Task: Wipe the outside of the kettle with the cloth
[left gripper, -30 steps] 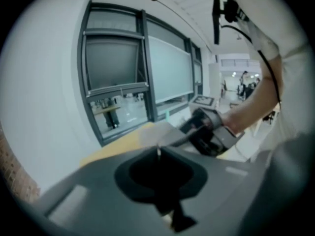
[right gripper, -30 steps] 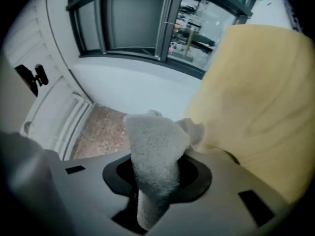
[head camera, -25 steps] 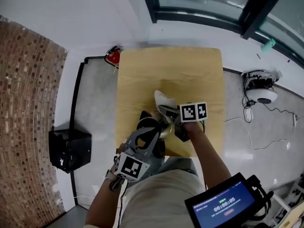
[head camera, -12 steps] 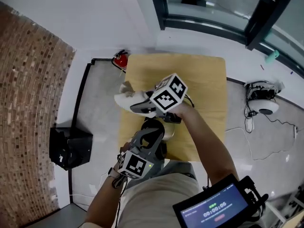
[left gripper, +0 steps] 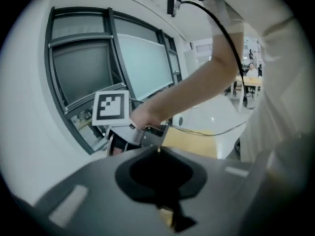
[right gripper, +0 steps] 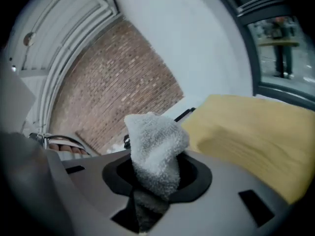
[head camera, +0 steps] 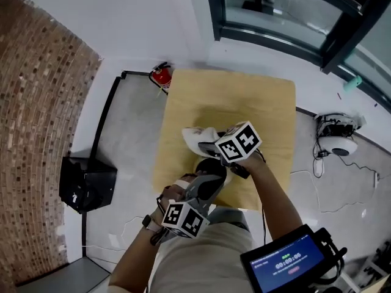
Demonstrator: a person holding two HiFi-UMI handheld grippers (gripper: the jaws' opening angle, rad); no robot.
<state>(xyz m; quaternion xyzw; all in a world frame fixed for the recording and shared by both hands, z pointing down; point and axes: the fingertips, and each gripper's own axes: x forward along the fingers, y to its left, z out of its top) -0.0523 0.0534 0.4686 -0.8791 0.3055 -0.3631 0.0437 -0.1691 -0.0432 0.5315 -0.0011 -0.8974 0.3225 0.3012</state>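
Right gripper [head camera: 209, 145]: jaws clamped on a bunched white cloth [right gripper: 156, 149]; the free end stands up out of the jaws; in the head view it lies at the far side of the kettle
Left gripper [head camera: 206, 183]: comes in from the near side; jaws drawn together on a dark part low in its own view, most likely the kettle's handle, though the view is too close to be sure
Kettle [head camera: 211, 165]: between the two grippers, near the front edge of the wooden table [head camera: 244, 96]; dark top, a glint of brassy metal at its side; largely covered by the grippers
Cloth, handling: soft, light terry; it folds and drags easily, so a firm pinch on the bunched part suits it
Kettle, handling: rigid, with a smooth body that is probably slippery under the jaws; the handle looks the safest hold, and it leaves the body free for wiping; a hard push could tip it
Change: half a second ago the right gripper was raised and swung out toward the table's left edge, with the cloth clear of the kettle; now it is back down with the cloth at the kettle; the left gripper has kept its place
Beyond: a red fire extinguisher [head camera: 160, 75] on the floor by the table's far left corner
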